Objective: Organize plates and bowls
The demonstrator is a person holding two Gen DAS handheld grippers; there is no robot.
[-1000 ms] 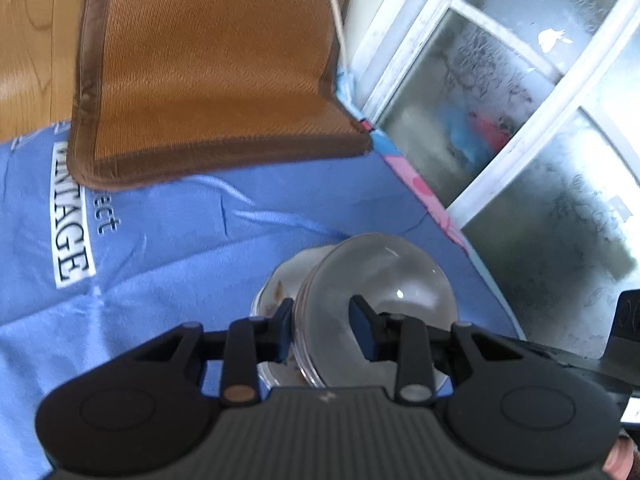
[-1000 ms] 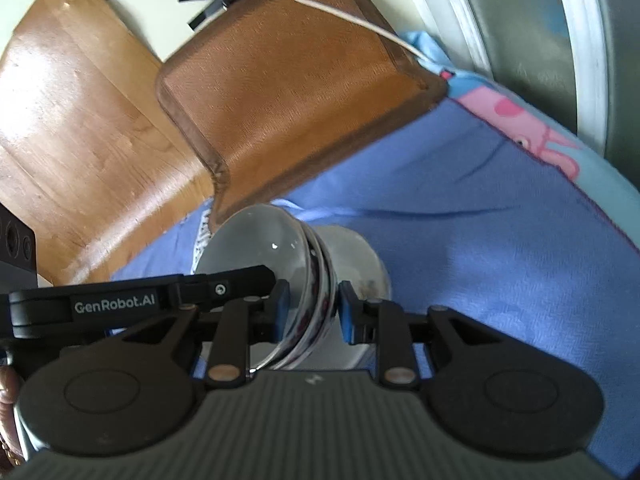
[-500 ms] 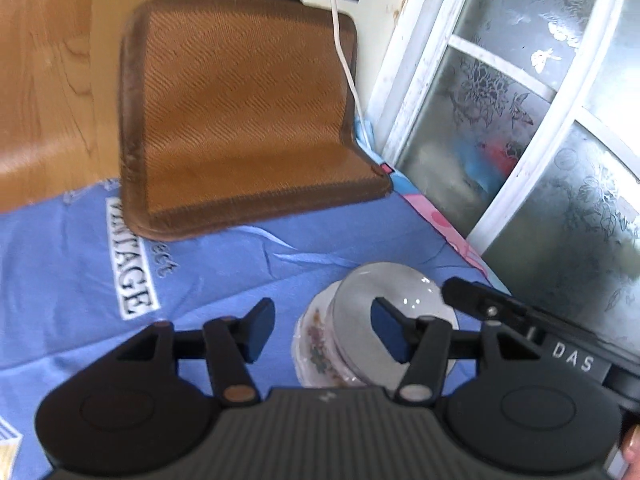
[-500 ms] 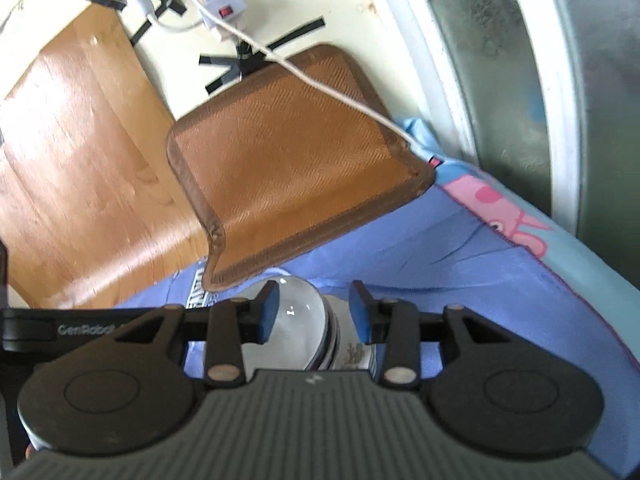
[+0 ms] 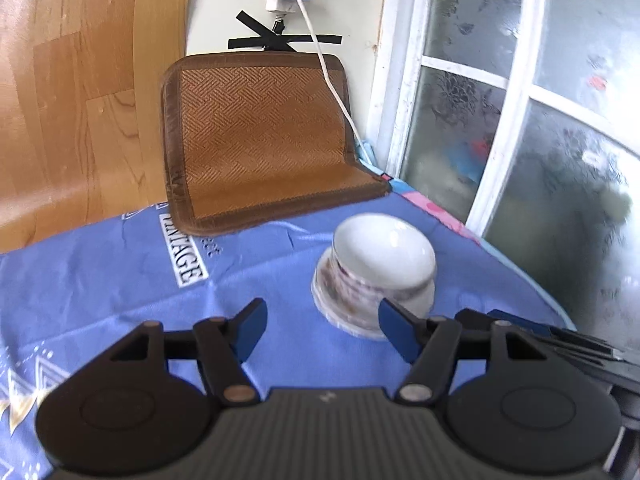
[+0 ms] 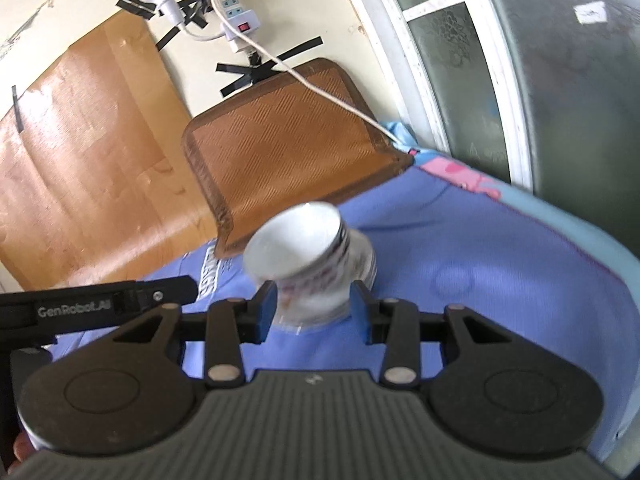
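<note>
left claw (image 5: 322, 330): jaws apart and just been widening, nothing between the blue pads
right claw (image 6: 313, 309): jaws apart, nothing gripped; pads short of the stack
bowl stack (image 5: 374, 276): white, floral outsides, upright and nested, on the blue cloth (image 5: 120, 276) covering the desk, just ahead of both claws
woven mat (image 5: 256, 140): behind the stack, bent up against the wall
window (image 5: 520, 100): right of the stack

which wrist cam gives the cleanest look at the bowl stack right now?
Left wrist. The bowl stack sits clear ahead of the open left gripper, its white top bowl's rim and inside in full sight. In the right wrist view the stack is blurrier, and the open right gripper frames and partly hides its base.
</note>
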